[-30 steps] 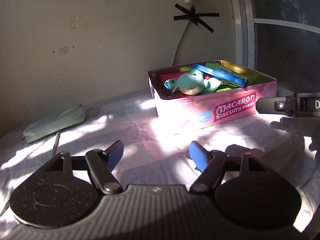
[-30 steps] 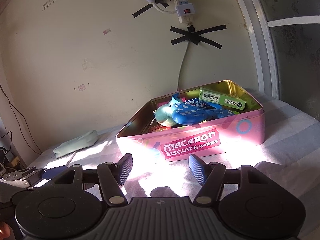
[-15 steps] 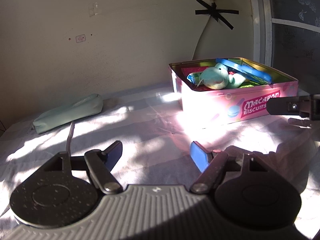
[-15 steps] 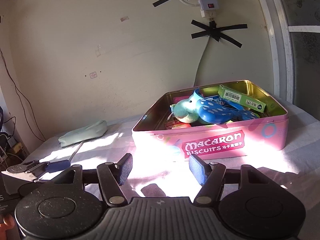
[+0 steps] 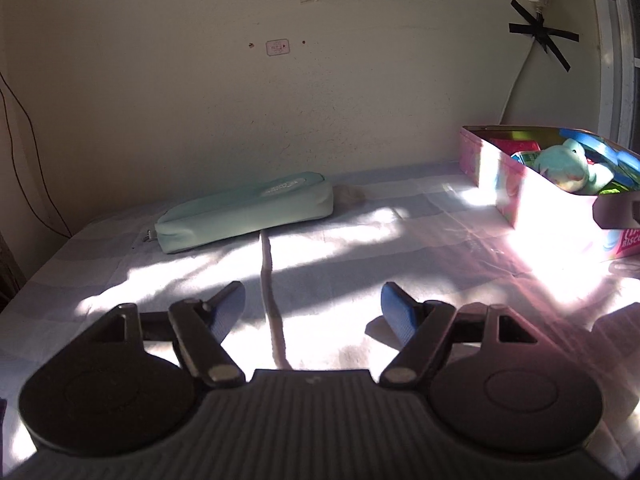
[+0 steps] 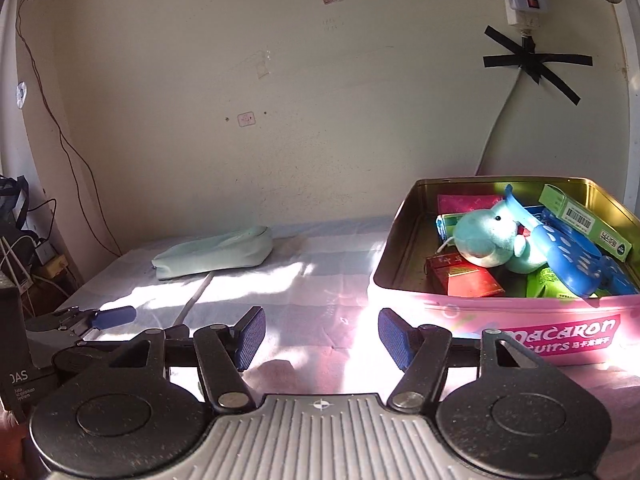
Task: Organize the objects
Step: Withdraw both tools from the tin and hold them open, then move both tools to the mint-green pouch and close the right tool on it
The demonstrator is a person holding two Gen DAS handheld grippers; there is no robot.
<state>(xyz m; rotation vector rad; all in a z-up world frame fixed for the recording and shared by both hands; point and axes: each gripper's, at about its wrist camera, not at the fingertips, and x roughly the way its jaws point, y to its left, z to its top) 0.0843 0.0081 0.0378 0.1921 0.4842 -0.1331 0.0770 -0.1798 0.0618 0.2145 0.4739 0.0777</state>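
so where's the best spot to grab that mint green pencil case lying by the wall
Probably across the middle of the pencil case. It lies flat on the cloth-covered table, long and narrow, so the short width fits between the fingers. The left claw is open and already faces it: come from above and the near side, one finger on each long edge. It looks soft, so it may squash.

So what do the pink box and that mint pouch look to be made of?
Pink box: likely tin-plated metal; its shiny gold inner walls mirror the light, and its outside is printed glossy. Mint pouch: soft fabric or matte faux leather, judging by its rounded, sagging edges.
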